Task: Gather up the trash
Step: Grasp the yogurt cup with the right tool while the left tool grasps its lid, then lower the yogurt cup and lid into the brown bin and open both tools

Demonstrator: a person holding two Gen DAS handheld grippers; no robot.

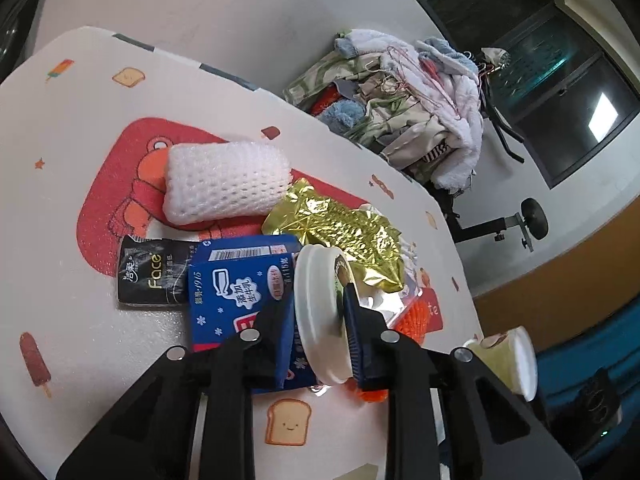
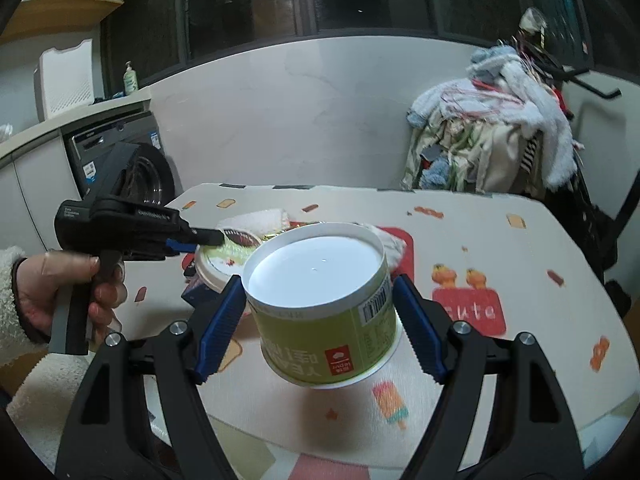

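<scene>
Trash under handling: a round green paper tub (image 2: 328, 316), white base toward the camera, lies tilted between the spread fingers of the right gripper (image 2: 320, 320), pads pressing both sides, above the patterned white table (image 2: 540, 240). Its flat white round lid (image 1: 320, 316) stands on edge, pinched by the nearly closed left gripper (image 1: 316, 320), over the blue carton (image 1: 236, 284) and crumpled gold foil wrapper (image 1: 340, 236). The lid sits left of the tub, just beside it. No bin is visible.
</scene>
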